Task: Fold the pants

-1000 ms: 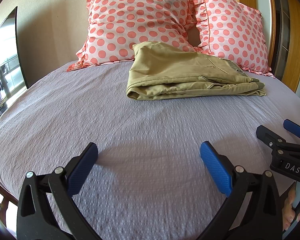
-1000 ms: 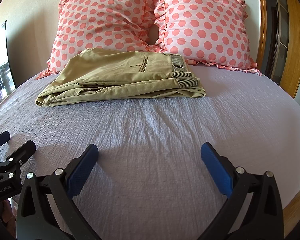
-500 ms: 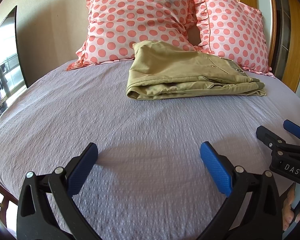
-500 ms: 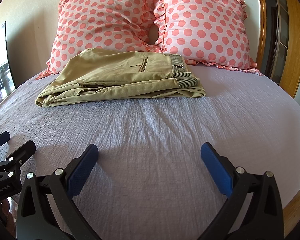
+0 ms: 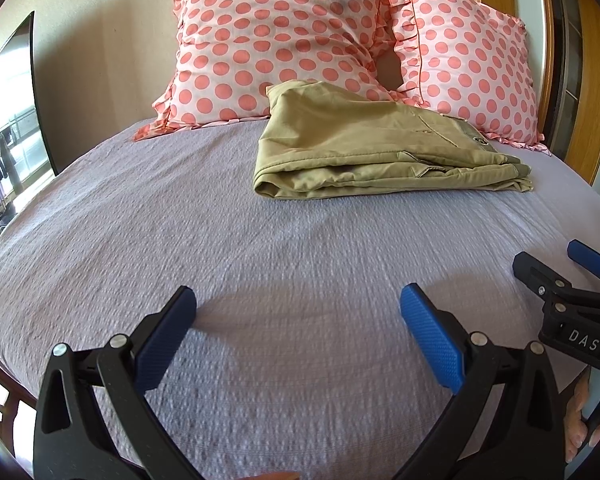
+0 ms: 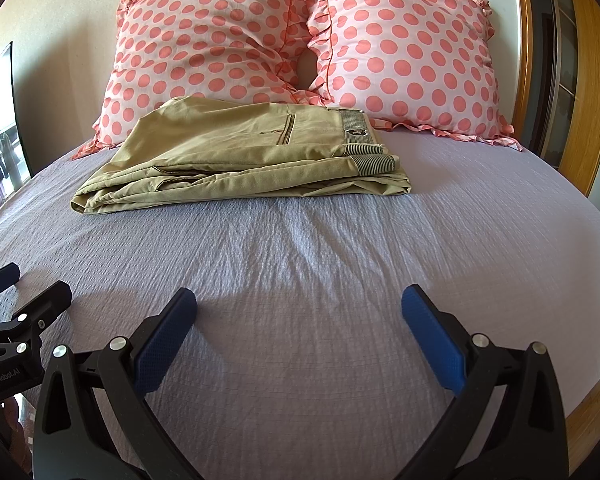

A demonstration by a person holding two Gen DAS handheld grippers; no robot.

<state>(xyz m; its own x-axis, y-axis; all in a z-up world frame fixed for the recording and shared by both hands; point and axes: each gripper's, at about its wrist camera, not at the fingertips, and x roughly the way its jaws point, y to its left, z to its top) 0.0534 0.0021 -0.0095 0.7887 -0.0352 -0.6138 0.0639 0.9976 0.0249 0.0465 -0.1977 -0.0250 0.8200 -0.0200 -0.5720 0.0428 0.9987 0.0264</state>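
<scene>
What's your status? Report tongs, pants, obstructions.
Left tongs open, right tongs open, both empty. Khaki pants folded on bedspread, against polka-dot pillows. Nothing between tongs and pants.

Both wrist views look low across the bed toward the pillows (sharing pants).

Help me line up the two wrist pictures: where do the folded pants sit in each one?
Left wrist: pants right of centre, upper half, lying on the bed in front of the pillows.
Right wrist: pants left of centre, upper half, waistband end to the right.
Shared landmark: the dark gap between the two pillows, just behind the pants in both.
</scene>
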